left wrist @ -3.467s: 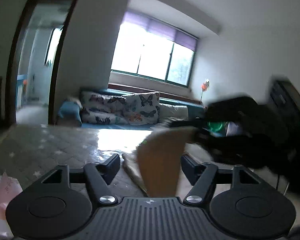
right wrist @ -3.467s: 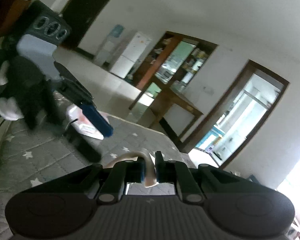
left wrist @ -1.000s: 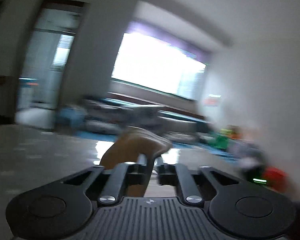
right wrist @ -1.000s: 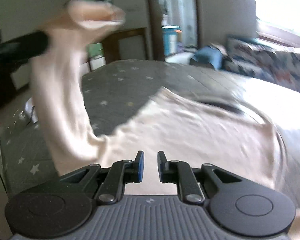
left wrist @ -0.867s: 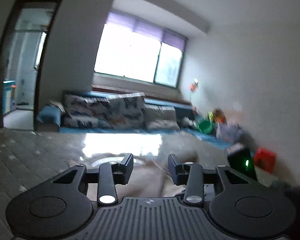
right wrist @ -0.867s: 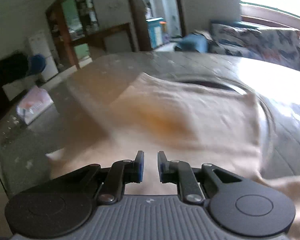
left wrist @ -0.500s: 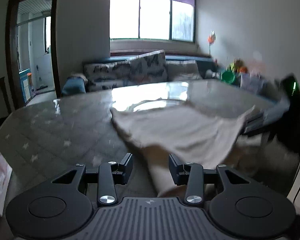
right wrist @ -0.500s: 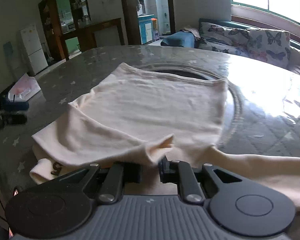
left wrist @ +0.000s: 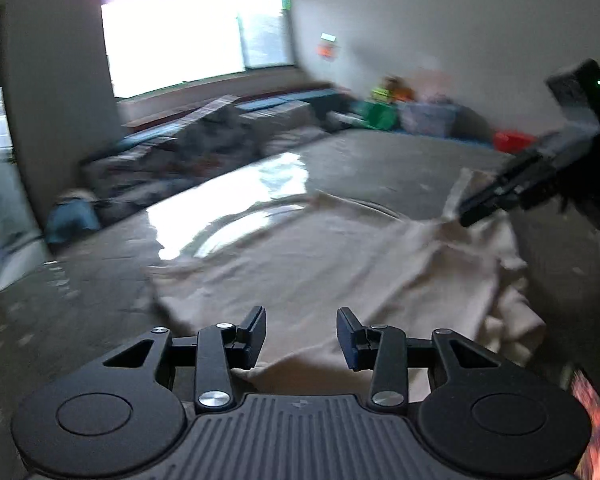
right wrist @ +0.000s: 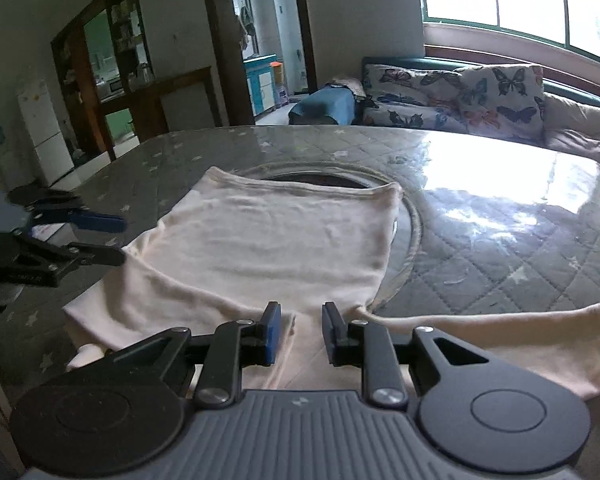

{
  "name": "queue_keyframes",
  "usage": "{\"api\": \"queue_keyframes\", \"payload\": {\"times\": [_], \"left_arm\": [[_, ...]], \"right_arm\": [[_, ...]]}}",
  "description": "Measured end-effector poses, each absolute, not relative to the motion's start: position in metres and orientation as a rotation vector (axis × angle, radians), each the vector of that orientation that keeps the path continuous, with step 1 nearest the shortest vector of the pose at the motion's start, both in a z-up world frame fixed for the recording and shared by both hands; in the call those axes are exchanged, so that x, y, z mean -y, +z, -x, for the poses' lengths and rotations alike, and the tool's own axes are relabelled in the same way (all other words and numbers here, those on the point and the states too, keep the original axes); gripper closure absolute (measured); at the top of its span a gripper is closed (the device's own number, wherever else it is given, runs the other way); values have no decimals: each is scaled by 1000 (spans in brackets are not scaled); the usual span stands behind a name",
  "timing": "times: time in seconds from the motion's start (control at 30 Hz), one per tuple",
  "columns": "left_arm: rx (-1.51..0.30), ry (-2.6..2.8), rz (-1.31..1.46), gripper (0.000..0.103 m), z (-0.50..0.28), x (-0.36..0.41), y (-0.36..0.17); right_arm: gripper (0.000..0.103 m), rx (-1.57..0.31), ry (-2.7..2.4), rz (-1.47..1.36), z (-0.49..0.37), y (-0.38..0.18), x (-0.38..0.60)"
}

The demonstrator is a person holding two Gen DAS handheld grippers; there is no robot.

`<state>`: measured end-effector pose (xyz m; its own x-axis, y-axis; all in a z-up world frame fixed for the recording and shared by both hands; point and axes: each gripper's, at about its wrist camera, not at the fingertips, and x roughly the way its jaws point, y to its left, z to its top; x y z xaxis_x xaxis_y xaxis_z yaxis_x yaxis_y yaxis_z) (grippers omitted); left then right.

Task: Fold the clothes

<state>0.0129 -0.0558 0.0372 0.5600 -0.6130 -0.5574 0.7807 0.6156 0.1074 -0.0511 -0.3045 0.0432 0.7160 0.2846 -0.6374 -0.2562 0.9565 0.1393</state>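
A cream garment [right wrist: 284, 248] lies spread flat on the grey quilted table [right wrist: 500, 240], with one sleeve [right wrist: 520, 340] stretched toward the right near edge. My right gripper [right wrist: 300, 334] is open just above the garment's near hem, and a small fold of cloth lies beside its left finger. My left gripper [left wrist: 302, 336] is open low over the garment [left wrist: 340, 272] at its other side, holding nothing. In the right wrist view the left gripper [right wrist: 96, 238] shows at the garment's left edge with its fingers apart. The left wrist view is blurred, and in it the right gripper [left wrist: 496, 200] touches the cloth's far right corner.
A round glass turntable ring [right wrist: 414, 232] sits under the garment's far end. A sofa with butterfly cushions [right wrist: 460, 92] runs along the window wall behind the table. A doorway [right wrist: 268, 40] and a white fridge [right wrist: 44, 128] are at the back left. Toys [left wrist: 400, 108] are piled by the wall.
The garment was lifted in the air, then dropped flat onto the table. My right gripper has let go of the fold it pinched half a second ago. The left gripper has swung sideways.
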Motion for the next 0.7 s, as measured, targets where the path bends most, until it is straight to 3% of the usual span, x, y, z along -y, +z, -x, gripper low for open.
{"api": "queue_keyframes", "payload": {"times": [0.23,0.3,0.37,0.43,0.7], "left_arm": [[-620,-954,-405,62,-43,54,28],[-634,-963,-423,68,-43,53,27],[-635,-965,-433,85,-42,50,29],[-634,-965,-441,95,-40,47,33],[-630,-966,-476,101,-34,34,45]], "right_arm": [[77,-740,337,-53,58,33,298],[77,-751,328,-47,58,30,298],[76,-762,322,-49,58,26,298],[76,-772,314,-49,58,23,299],[73,-783,309,-23,58,14,296]]}}
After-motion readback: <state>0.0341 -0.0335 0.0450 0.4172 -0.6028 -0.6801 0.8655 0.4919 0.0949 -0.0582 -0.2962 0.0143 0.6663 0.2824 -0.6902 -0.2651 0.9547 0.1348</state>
